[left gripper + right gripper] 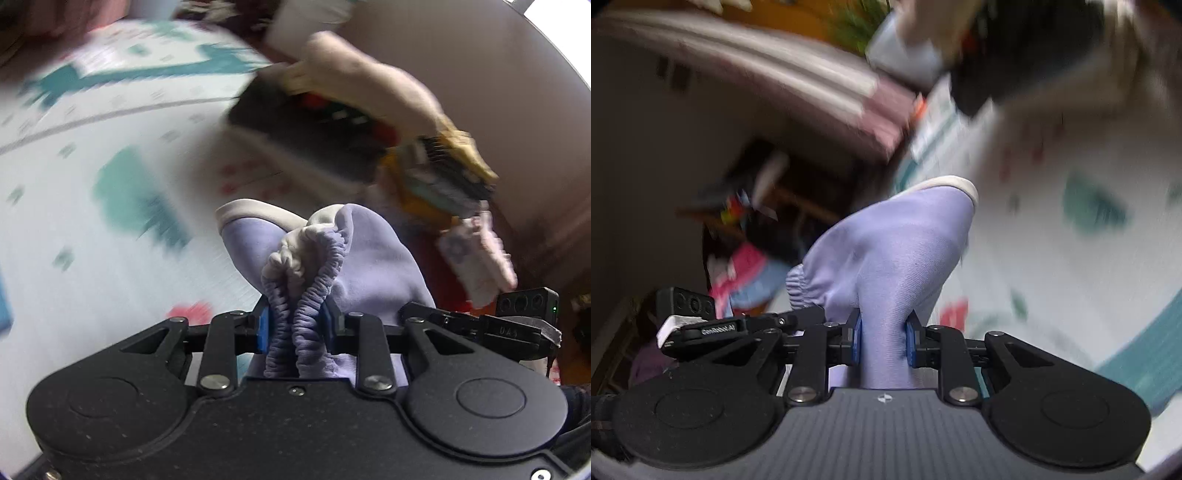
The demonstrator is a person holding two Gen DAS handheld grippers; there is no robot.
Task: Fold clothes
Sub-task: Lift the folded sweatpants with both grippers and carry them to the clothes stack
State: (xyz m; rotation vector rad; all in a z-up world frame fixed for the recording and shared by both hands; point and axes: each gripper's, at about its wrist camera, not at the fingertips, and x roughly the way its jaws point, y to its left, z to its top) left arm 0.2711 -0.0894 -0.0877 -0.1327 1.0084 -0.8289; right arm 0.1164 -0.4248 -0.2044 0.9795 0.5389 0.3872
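While lifted clear of the patterned play mat (110, 155): lavender garment (369, 266) pinched at two spots, presumably to hang open for a fold. Left gripper (295, 325), blue fingers (264, 328) clamped on the bunched elastic waistband (314, 280). Right gripper (882, 339), fingers (910, 343) clamped on a smooth fold of the same cloth, white-trimmed hem (945, 184) jutting ahead. Beyond the left fingers, blurred pile of other clothes (351, 122), probably waiting.

Bare patterned mat (92, 155) ahead, heaped clothes pile (332, 122) crowding far edge
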